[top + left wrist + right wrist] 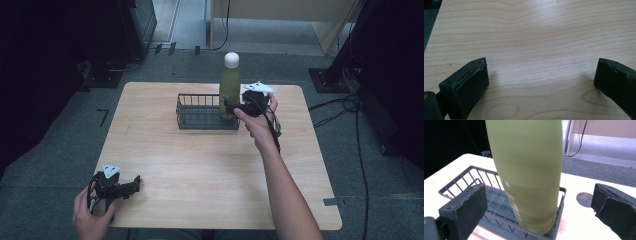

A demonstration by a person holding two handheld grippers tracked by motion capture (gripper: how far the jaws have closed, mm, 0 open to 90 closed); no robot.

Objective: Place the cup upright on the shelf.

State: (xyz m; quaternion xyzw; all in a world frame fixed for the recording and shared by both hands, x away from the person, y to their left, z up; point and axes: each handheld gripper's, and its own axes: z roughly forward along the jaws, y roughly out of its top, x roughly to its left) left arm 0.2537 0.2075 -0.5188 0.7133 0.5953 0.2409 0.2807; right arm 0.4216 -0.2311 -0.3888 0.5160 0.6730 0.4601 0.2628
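High view: one green bottle (229,90) in one wire basket (197,119), right gripper (231,107) and left gripper (134,183) both agape.

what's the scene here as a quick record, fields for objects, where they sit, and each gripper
surface: wooden table
bottle: green bottle with white cap, upright in the right end of the basket
basket: dark wire basket, far middle of table
right gripper: right gripper open, fingers either side of the bottle, not touching it
left gripper: left gripper open, over bare wood at the table's near left corner
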